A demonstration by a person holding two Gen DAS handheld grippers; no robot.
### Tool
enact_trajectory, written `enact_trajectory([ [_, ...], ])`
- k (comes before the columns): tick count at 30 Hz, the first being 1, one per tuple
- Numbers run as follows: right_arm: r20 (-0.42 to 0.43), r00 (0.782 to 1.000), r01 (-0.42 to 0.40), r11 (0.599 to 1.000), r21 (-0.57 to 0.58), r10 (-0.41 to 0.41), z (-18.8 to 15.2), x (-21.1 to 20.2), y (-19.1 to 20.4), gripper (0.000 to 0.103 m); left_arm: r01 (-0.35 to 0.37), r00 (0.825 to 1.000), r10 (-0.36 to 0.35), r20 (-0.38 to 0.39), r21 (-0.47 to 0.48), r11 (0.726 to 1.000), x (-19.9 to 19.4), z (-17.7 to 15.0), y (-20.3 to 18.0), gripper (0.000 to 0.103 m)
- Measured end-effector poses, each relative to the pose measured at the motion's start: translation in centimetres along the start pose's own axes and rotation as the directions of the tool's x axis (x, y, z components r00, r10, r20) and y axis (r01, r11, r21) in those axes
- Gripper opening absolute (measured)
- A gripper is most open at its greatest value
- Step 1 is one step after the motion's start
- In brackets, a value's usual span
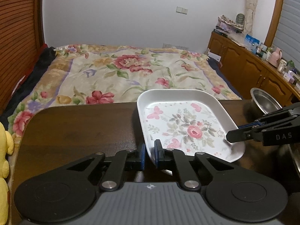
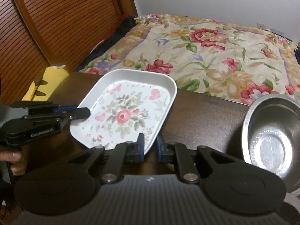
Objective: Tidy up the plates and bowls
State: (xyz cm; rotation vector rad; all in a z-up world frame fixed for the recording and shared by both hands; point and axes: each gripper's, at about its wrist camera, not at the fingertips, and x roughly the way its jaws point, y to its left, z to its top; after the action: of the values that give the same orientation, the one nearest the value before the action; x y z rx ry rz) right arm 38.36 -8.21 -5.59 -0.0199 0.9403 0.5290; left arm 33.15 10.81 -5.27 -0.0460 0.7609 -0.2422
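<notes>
Both grippers are on the floral plate now, which sits tilted over the dark table, its near edge raised. Left gripper straddles the plate's near-left rim, fingers narrowed around it; right gripper does the same at the near-right rim. The steel bowl waits just right of the plate. Best, I'd say, to keep both grips even and level the plate so it can't twist free.
</notes>
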Motion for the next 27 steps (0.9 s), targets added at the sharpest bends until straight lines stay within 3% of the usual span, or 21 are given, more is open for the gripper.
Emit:
enact_trajectory([
  [27,0.145,0.989,-0.018,0.999,-0.051,0.026,-1.9,-9.2,4.1,0.015,-0.007,0.986,0.002,0.164,0.029,1.0,-12.1,-0.7,-2.6,0.012],
])
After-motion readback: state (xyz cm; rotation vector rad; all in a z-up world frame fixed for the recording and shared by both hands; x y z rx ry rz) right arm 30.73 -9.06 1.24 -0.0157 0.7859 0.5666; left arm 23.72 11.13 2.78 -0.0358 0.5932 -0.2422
